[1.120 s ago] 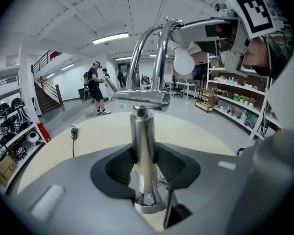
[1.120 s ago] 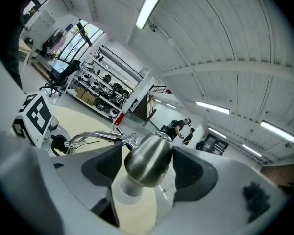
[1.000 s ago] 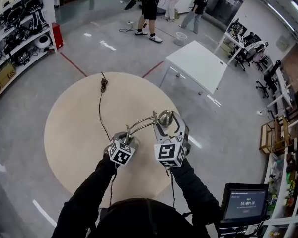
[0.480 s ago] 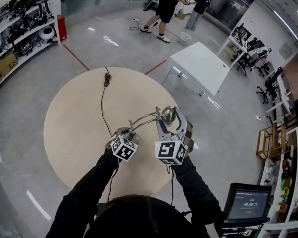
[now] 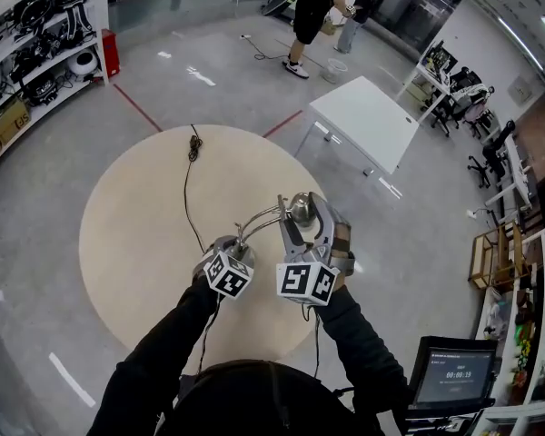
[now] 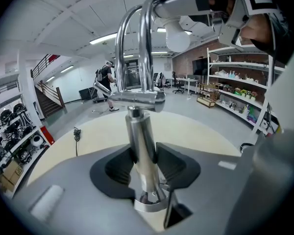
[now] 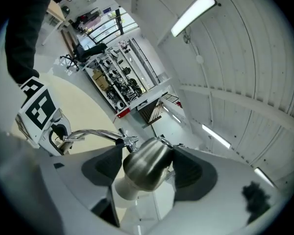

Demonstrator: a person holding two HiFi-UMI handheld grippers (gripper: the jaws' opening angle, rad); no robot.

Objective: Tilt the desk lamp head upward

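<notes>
Head view: a chrome desk lamp with twin curved arms (image 5: 259, 218) stands on the near right part of a round beige table (image 5: 136, 225); its thin black cord (image 5: 185, 198) runs across the top towards the far rim. The left gripper (image 6: 144, 161) pinches the lamp's upright chrome post (image 6: 138, 141) just above the base, one dark pad against each side; compared with a second ago it sits in the same spot with the same grip. The right gripper (image 7: 148, 169) is clamped across the brushed-metal bell-shaped lamp head (image 7: 144, 165), a pad pressed on either flank, with the arms curving away to the left in the right gripper view. Since the earlier frames this gripper has rolled; its black-and-white marker cube (image 5: 306, 282), square-on before, now sits skewed, and the lamp head shows a little higher against the table. A standing person (image 5: 311, 12) beyond the table is now nearer the top edge of the view.
</notes>
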